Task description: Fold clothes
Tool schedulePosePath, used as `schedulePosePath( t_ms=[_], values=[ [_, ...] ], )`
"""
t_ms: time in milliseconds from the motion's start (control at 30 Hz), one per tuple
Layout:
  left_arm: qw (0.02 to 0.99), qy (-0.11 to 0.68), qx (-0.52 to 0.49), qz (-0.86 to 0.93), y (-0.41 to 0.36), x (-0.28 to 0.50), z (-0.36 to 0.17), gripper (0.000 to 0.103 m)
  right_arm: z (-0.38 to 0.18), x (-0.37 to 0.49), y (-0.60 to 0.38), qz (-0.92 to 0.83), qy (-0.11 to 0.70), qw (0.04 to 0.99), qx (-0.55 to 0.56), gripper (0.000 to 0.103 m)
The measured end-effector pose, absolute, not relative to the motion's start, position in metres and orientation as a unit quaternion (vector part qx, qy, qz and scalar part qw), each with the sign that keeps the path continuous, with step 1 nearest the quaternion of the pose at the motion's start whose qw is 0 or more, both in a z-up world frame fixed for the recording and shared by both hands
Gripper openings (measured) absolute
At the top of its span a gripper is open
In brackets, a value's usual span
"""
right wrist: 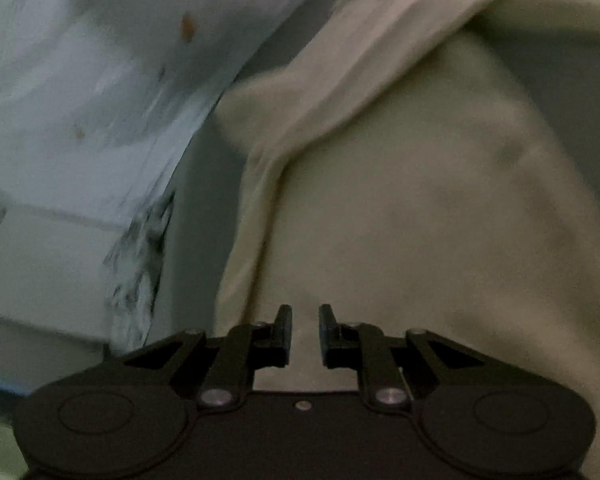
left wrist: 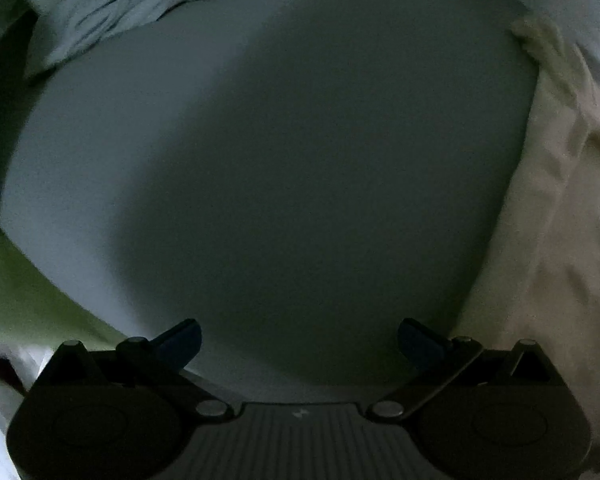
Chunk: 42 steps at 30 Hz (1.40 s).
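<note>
A cream garment [right wrist: 440, 200] fills the right wrist view, with a thick folded edge [right wrist: 340, 92] running up to the right. My right gripper [right wrist: 305, 322] hovers close over it, its jaws nearly closed with a narrow gap and cloth seen between them; whether they pinch it is unclear. In the left wrist view the same cream garment [left wrist: 560, 220] lies along the right side. My left gripper [left wrist: 299, 338] is open and empty over the bare grey table top [left wrist: 260, 160].
A crumpled pale blue-grey cloth [left wrist: 112, 4] lies at the table's far left corner. A pale tiled floor [right wrist: 80, 100] shows beyond the table edge. A green surface [left wrist: 28, 280] lies left of the table.
</note>
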<state>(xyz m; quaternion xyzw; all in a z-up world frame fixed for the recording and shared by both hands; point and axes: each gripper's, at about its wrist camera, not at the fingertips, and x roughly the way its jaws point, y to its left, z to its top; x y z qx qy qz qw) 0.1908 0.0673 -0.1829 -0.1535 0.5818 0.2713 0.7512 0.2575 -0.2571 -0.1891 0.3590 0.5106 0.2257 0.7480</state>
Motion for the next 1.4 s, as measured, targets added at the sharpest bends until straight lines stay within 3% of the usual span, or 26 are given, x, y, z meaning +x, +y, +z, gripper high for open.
schedulePosePath(
  t_ms=[133,233,433,600,1067,1400],
  values=[
    [0.769,0.574,-0.120,0.254,0.092,0.177,-0.175,0.103,-0.190,0.246,-0.195,0.267,0.525,0.734,0.338,0.018],
    [0.773,0.576,-0.097,0.248,0.110,0.166,-0.175,0.103,-0.194,0.237,-0.162,0.270,0.530,0.733,0.332,0.026],
    [0.772,0.581,-0.092,0.241,0.147,0.147,-0.177,0.103,-0.206,0.217,-0.126,0.246,0.530,0.737,0.340,0.025],
    [0.774,0.582,-0.085,0.236,0.165,0.141,-0.180,0.103,-0.204,0.208,-0.130,0.237,0.498,0.754,0.357,0.003],
    [0.796,0.587,-0.044,0.139,0.098,0.191,-0.185,0.103,-0.183,0.194,-0.206,0.155,0.459,0.812,0.324,0.003],
    [0.787,0.597,-0.049,0.149,0.063,0.205,-0.190,0.103,-0.195,0.219,-0.214,0.185,0.523,0.807,0.202,0.005]
  ],
)
